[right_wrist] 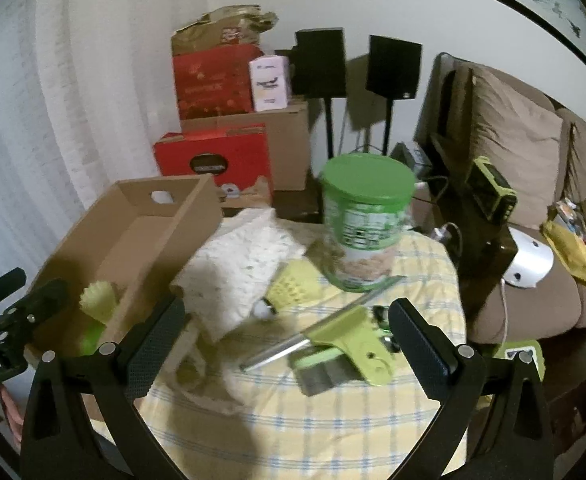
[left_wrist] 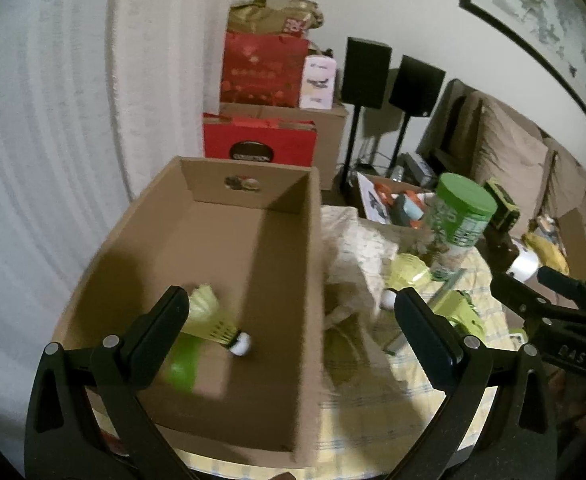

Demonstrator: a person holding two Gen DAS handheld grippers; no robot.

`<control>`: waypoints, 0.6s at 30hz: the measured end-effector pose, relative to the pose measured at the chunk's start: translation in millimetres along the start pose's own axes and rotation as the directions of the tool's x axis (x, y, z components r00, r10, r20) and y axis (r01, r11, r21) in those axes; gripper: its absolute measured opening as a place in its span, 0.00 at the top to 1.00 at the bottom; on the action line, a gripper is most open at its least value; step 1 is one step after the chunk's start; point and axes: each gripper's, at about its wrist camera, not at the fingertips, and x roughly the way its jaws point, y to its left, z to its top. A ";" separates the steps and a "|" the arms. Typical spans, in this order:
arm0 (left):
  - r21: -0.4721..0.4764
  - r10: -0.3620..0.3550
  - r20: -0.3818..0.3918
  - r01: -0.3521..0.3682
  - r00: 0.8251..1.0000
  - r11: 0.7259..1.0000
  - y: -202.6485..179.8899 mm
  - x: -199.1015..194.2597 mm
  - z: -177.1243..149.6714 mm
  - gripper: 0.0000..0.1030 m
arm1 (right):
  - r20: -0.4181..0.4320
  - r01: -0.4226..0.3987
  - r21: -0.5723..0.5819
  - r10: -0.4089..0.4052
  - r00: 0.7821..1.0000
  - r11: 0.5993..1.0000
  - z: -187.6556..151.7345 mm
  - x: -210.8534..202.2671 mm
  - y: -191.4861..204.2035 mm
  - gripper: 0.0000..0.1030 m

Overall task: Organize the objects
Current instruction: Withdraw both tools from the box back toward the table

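The cardboard box [left_wrist: 229, 240] stands on the left part of the surface [right_wrist: 293, 420], which is covered by a yellow checked cloth; it serves, by judgement, as the container for the organizing task. One yellow-green shuttlecock [left_wrist: 217, 320] lies on the box floor near the front wall, cork end pointing right; a green object [left_wrist: 181, 364] lies just beside it, too blurred to identify. These two items appear to be stowed.

The left gripper [left_wrist: 289, 332] hovers over the front of the box; its fingers [left_wrist: 161, 328] stand wide apart and hold nothing. The right gripper [right_wrist: 285, 340] hovers over the middle of the surface; its fingers [right_wrist: 421, 344] are likewise wide apart and empty.

Items remaining outside the box, as seen from the right wrist view:
- a second shuttlecock [right_wrist: 289, 288], lying near the base of the canister, its cork against the white knitted cloth [right_wrist: 245, 268];
- the canister with green lid [right_wrist: 365, 220], upright toward the far edge;
- a yellow-green clip tool [right_wrist: 349, 344] with a metal rod, lying between the right fingers;
- the knitted cloth itself, leaning against the right wall of the box.

Judged progress: early stage; roughly two items are in and at least four remain. The clip tool and the second shuttlecock lie nearest the right gripper; either is a plausible next pick.
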 end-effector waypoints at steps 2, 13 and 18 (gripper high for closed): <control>0.004 -0.015 -0.015 0.015 1.000 1.000 -6.4 1.8 -0.3 0.00 | 0.002 0.015 0.010 -0.015 1.000 1.000 -0.4 -2.2 -10.1 0.00; 0.064 -0.073 -0.050 0.077 0.996 0.995 -40.1 11.2 -4.4 0.01 | -0.014 0.066 0.063 -0.066 0.998 0.996 -9.4 -7.3 -59.5 0.00; 0.100 -0.101 -0.072 0.108 0.992 0.989 -56.1 18.6 -4.6 0.04 | -0.024 0.085 0.080 -0.084 0.996 0.993 -14.6 -6.3 -76.9 0.00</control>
